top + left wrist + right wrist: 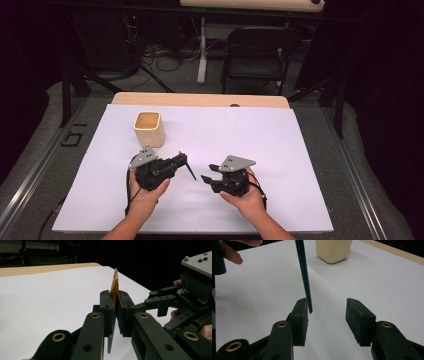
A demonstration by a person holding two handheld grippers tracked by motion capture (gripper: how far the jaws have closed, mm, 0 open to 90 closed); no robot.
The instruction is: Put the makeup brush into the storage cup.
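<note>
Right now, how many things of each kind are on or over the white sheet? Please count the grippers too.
Grippers: 2, the left gripper and the right gripper
Pens: 1, a dark pen with a gold tip, clamped in the left gripper
Cups: 1, a cream cup
Total: 4

Bright white sheet, dark surroundings, soft focus
</note>
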